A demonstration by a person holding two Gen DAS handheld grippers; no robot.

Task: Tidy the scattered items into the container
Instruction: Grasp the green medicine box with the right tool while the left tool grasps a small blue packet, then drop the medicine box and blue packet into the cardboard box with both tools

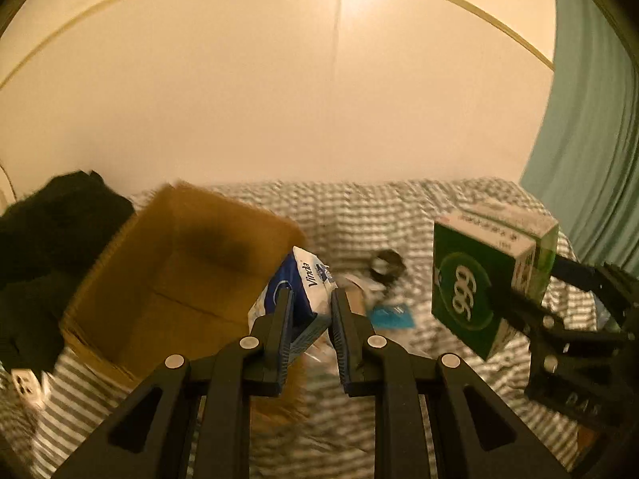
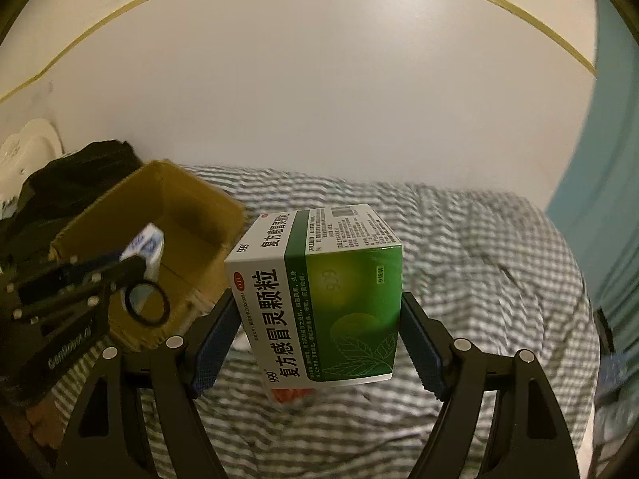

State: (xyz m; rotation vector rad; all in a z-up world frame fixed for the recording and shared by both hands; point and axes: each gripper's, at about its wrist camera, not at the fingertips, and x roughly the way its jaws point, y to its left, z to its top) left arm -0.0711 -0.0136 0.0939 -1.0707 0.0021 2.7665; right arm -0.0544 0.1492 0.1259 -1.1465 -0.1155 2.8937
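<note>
My left gripper (image 1: 311, 303) is shut on a blue and white tissue pack (image 1: 297, 283), held in the air just right of an open cardboard box (image 1: 175, 275). In the right wrist view the same pack (image 2: 145, 249) shows over the box (image 2: 159, 247), with the left gripper (image 2: 131, 267) at the left. My right gripper (image 2: 319, 319) is shut on a green and white medicine box (image 2: 323, 291), lifted above the striped bedding. From the left wrist view that medicine box (image 1: 479, 279) hangs at the right in the right gripper (image 1: 531, 287).
Striped grey and white bedding (image 2: 459, 247) covers the bed. A black ring-shaped thing (image 1: 385, 265) and a blue packet (image 1: 393, 315) lie on it beyond the tissue pack. Dark clothing (image 1: 48, 239) is piled left of the box. A teal curtain (image 1: 587, 119) hangs at right; a plain wall behind.
</note>
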